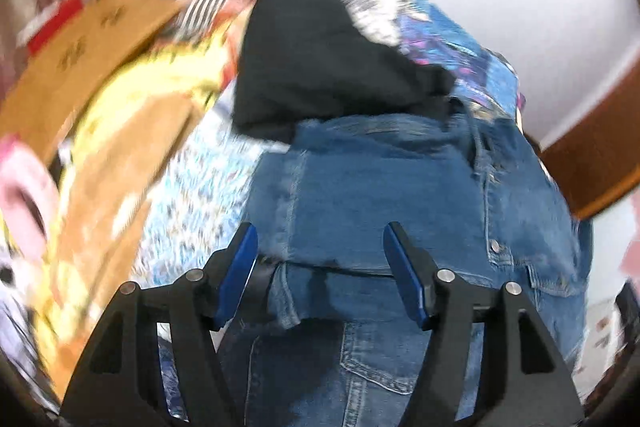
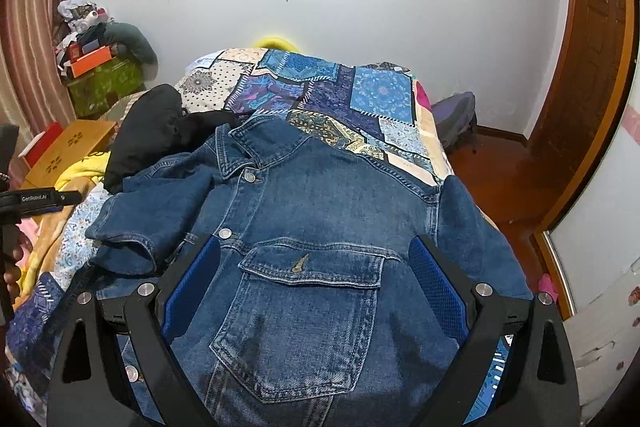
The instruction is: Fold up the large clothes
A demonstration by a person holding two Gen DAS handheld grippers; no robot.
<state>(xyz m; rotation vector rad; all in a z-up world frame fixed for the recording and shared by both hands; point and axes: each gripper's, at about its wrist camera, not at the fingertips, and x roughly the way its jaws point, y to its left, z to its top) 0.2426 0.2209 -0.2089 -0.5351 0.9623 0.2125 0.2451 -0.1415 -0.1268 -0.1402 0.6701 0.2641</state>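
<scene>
Right wrist view: right tool jaws apart, empty, over blue denim jacket on patchwork bed quilt. Left tool parted, gripping nothing, above jacket; frame blurred.

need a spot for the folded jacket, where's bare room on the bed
Free: the patchwork quilt beyond the denim jacket collar, toward the wall. Crowded: the bed's left side, with the black garment, yellow blanket and folded-in sleeve.

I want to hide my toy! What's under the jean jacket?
The jean jacket lies on a patchwork quilt, and a black garment pokes out beside its collar. Whatever lies beneath the jacket's middle is covered.
</scene>
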